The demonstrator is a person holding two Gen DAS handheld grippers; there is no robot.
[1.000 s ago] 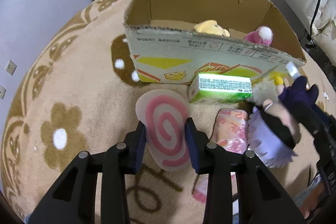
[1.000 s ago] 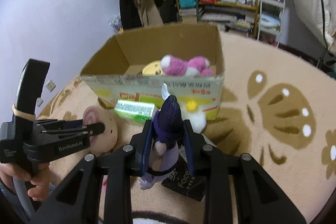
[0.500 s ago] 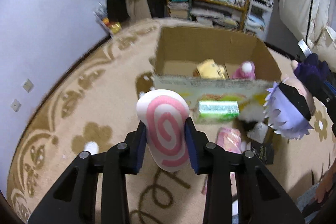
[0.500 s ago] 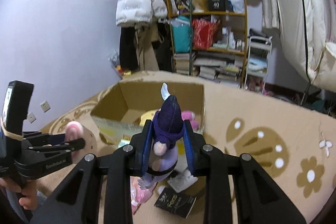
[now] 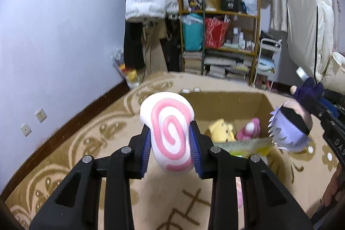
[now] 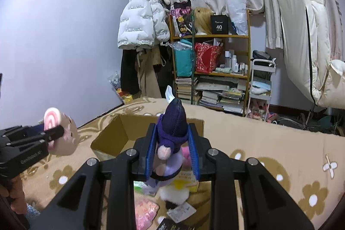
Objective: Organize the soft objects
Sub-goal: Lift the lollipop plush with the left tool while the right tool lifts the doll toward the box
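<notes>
Matt cardboard box [image 5: 224,105] on a fuzzy pile carpet [image 5: 90,143]; plush swirl toy [image 5: 170,133].

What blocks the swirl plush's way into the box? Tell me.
Nothing visible. The left gripper holds the swirl plush in the air short of the open box. Two toys lie inside, with room left.

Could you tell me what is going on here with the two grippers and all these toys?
A person is tidying soft toys into an open cardboard box on a patterned carpet. The left gripper is shut on a white plush with a pink swirl, and the right gripper is shut on a doll in dark purple clothes; both are held up short of the box. A yellow plush and a pink plush already lie inside it.
</notes>
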